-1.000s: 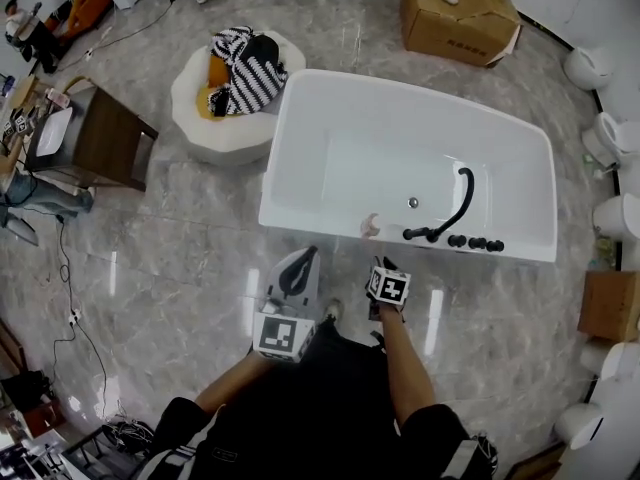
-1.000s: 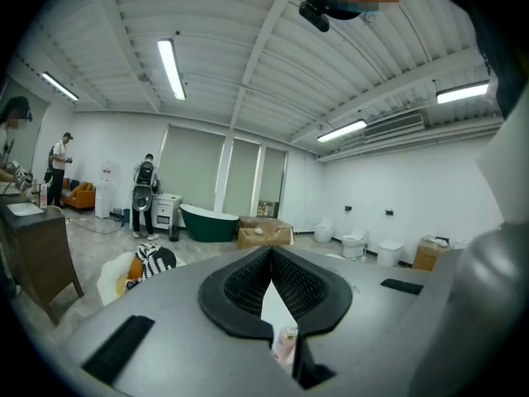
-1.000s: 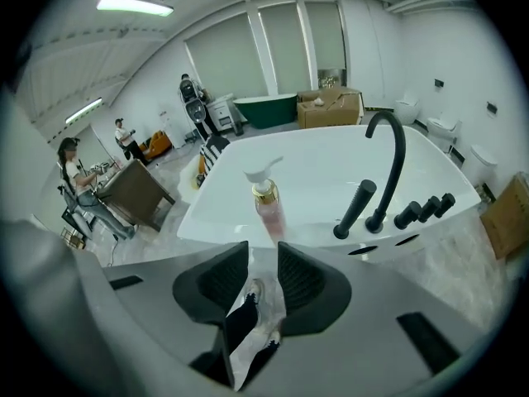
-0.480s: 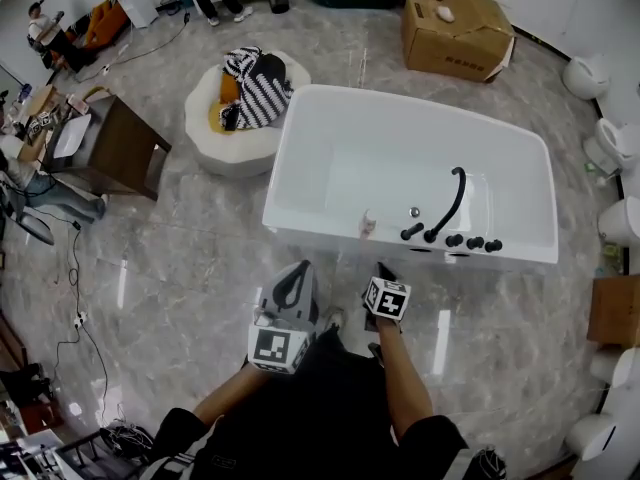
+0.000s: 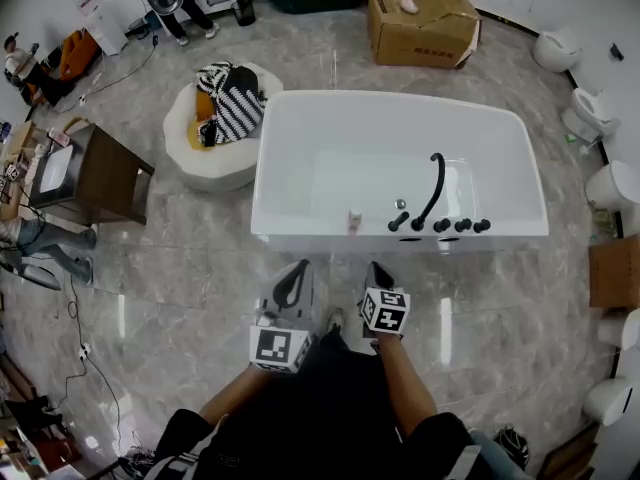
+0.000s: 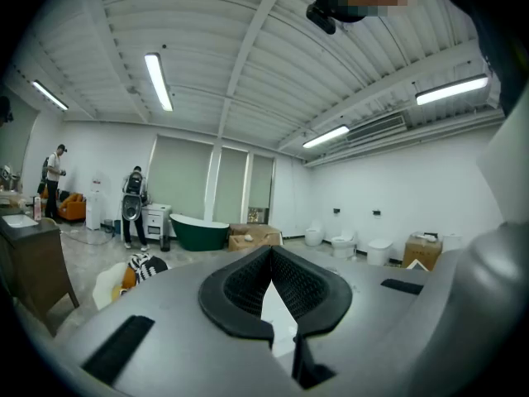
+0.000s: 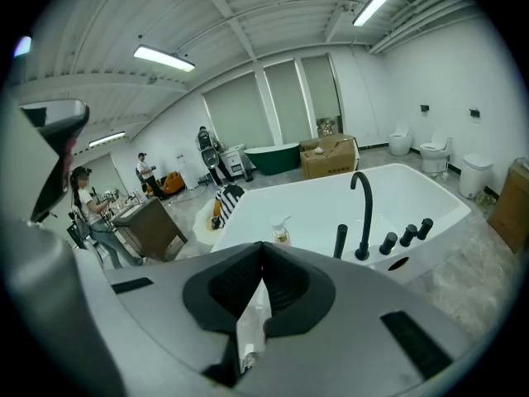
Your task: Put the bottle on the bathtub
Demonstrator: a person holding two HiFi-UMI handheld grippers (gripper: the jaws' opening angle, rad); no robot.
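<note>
The small pump bottle (image 5: 354, 221) stands upright on the near rim of the white bathtub (image 5: 300, 230), left of the black faucet (image 5: 434, 183). In the right gripper view the bottle (image 7: 281, 234) shows just beyond the jaws, apart from them. My right gripper (image 5: 376, 268) hangs short of the rim over the floor, shut with nothing between its jaws (image 7: 263, 246). My left gripper (image 5: 297, 268) is beside it, also short of the tub. Its pads meet at the tip (image 6: 270, 253) and hold nothing.
A round white pouf (image 5: 190, 133) with striped cloth sits left of the tub, a brown cabinet (image 5: 95, 173) farther left. A cardboard box (image 5: 420, 23) lies behind the tub. Toilets (image 5: 612, 183) line the right wall. Cables (image 5: 75, 318) trail on the marble floor at left.
Both grippers have drawn back from the tub's near rim, the right one rising away from the bottle. The bottle stays upright on the rim.
</note>
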